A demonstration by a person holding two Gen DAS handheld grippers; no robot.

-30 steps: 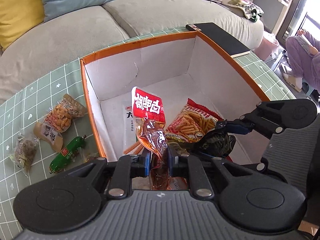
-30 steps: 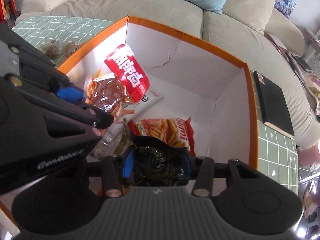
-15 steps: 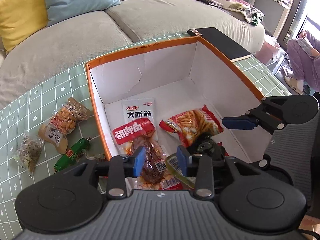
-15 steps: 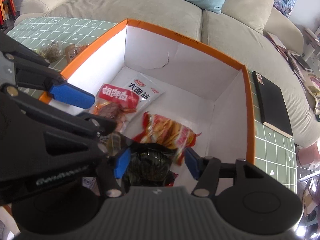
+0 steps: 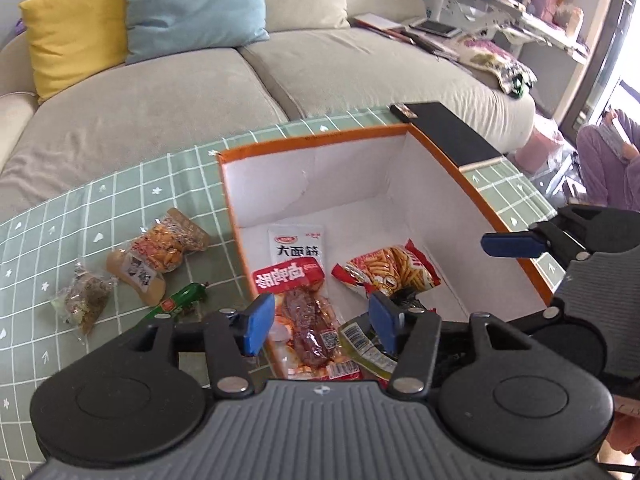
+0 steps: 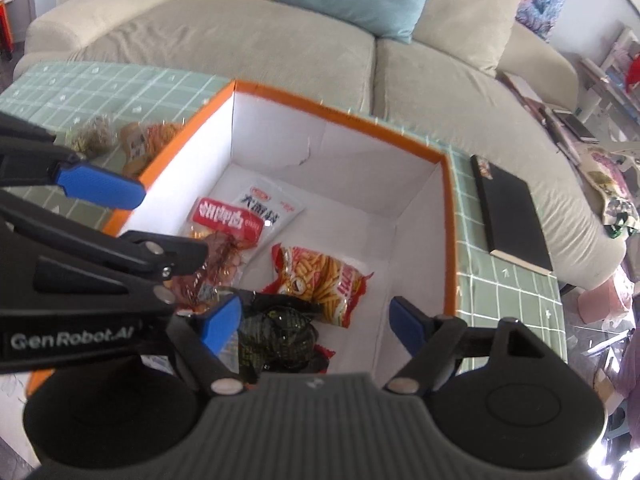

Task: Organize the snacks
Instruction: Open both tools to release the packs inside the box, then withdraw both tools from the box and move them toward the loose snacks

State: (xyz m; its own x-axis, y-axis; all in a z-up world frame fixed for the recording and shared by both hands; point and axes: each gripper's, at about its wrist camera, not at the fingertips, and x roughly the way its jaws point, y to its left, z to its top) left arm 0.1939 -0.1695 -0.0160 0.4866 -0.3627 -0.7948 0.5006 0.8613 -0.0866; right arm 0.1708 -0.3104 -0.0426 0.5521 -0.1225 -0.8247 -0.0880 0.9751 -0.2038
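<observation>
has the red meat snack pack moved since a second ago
Yes. The red meat snack pack has dropped from the left gripper, whose jaws have just opened, onto the orange box floor, over the white packet.

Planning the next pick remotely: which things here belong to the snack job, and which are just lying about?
Job:
orange box
red meat packet
chip bag
dark packet
table snacks: peanut packet, green sausage, clear packet

Lying about:
black notebook
cushions

Home living room: beige sofa (image 5: 168, 92), cushions (image 5: 188, 4), cluttered shelves (image 5: 532, 4).
</observation>
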